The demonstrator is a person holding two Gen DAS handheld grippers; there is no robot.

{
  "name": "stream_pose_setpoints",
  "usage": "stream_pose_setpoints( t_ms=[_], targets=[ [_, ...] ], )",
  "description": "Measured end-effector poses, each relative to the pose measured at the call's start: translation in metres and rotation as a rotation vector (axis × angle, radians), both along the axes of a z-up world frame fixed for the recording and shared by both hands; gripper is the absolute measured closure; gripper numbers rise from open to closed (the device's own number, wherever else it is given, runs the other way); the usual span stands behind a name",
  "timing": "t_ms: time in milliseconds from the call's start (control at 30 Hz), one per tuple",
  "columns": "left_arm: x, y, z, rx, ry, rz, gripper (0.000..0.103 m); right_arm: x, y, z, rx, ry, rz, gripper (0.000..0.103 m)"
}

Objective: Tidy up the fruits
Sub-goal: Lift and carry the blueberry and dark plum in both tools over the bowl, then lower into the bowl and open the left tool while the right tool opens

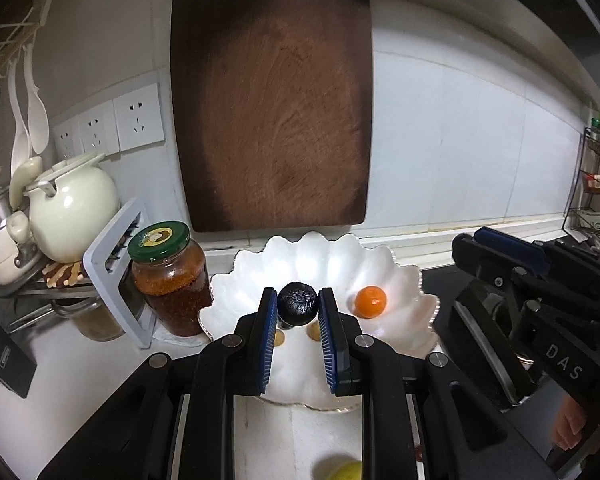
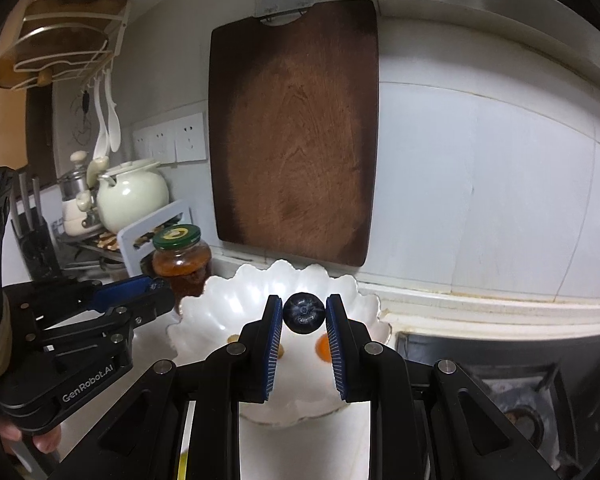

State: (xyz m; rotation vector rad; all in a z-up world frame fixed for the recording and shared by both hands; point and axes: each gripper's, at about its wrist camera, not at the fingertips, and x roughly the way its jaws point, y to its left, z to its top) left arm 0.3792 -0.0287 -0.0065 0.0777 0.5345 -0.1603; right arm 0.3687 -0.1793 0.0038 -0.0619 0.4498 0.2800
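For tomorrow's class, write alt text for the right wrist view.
The right tongs grip a small dark round fruit above a white scalloped dish on a kitchen counter. A wooden cutting board hangs behind it.

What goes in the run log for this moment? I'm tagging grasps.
left gripper: shut on blueberry | right gripper: shut on second blueberry | both over white dish | orange fruit in dish

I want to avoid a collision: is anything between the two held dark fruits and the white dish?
Nothing visible. The left gripper's fruit and the right gripper's fruit hang over the white dish; only the orange fruit lies inside.
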Motion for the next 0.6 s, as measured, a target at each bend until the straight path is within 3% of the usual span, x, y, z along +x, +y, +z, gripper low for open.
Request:
stream_pose_setpoints(
  t_ms=[600],
  targets=[
    [0.103,0.005,-0.032,0.013,0.16,0.012,0.081,0.102,0.016,-0.033,-0.029,0.145,0.026,0.079]
  ],
)
